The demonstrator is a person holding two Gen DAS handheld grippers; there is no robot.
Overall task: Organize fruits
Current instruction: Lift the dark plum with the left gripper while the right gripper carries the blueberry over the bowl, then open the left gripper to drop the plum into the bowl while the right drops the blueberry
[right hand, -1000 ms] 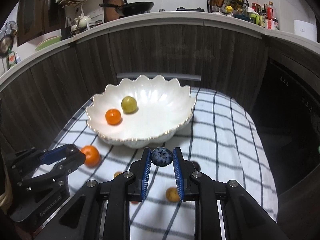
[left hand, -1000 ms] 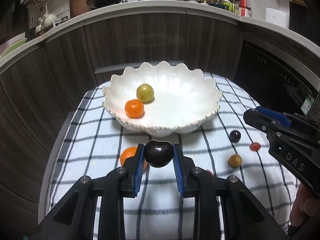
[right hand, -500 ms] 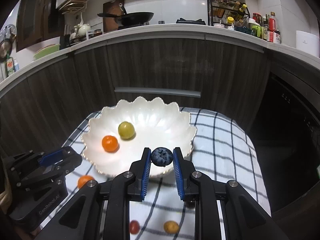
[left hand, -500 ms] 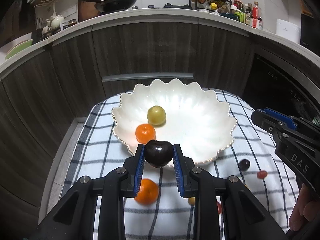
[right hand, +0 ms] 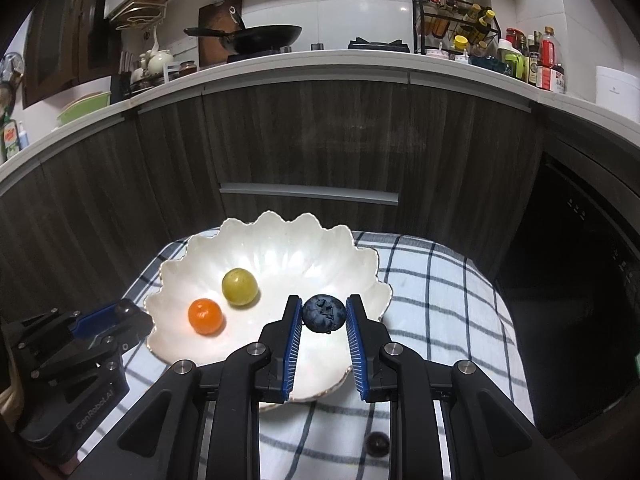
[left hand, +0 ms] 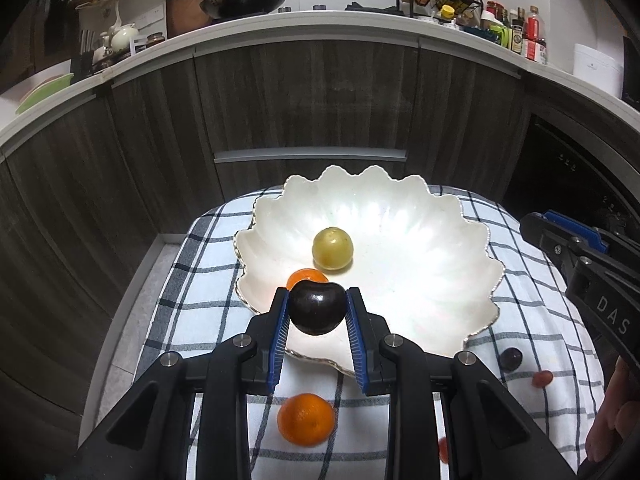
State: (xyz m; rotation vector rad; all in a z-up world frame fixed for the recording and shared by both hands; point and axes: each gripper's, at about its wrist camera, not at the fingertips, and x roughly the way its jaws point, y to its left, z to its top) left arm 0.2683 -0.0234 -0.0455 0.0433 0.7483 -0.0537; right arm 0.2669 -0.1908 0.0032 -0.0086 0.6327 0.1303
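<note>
**Two grippers, each carrying a fruit, above a scalloped bowl**

Left wrist view: the left gripper (left hand: 317, 312) is clamped on a dark cherry (left hand: 317, 309), its blue pads pressed against either side of the fruit; the cherry hangs over the near rim of the white scalloped bowl (left hand: 460, 216); inside the bowl lie a green grape (left hand: 332, 249) and a small orange (left hand: 306, 277), the latter partly hidden behind the cherry; on the checked cloth (left hand: 208, 280) in front of the bowl rests a second orange (left hand: 306, 419); to the right of the bowl, on the cloth, lie a dark grape (left hand: 511, 358) and a small red fruit (left hand: 543, 379), near each other but apart.

Right wrist view: the right gripper (right hand: 323, 316) is closed on a blueberry (right hand: 323, 313), held between its pads above the bowl's near right portion; the grape and the orange sit side by side in the bowl's left half, just apart; the left gripper appears at lower left, beside the bowl's rim; a dark fruit (right hand: 377, 443) lies on the cloth below, blurred.
</note>
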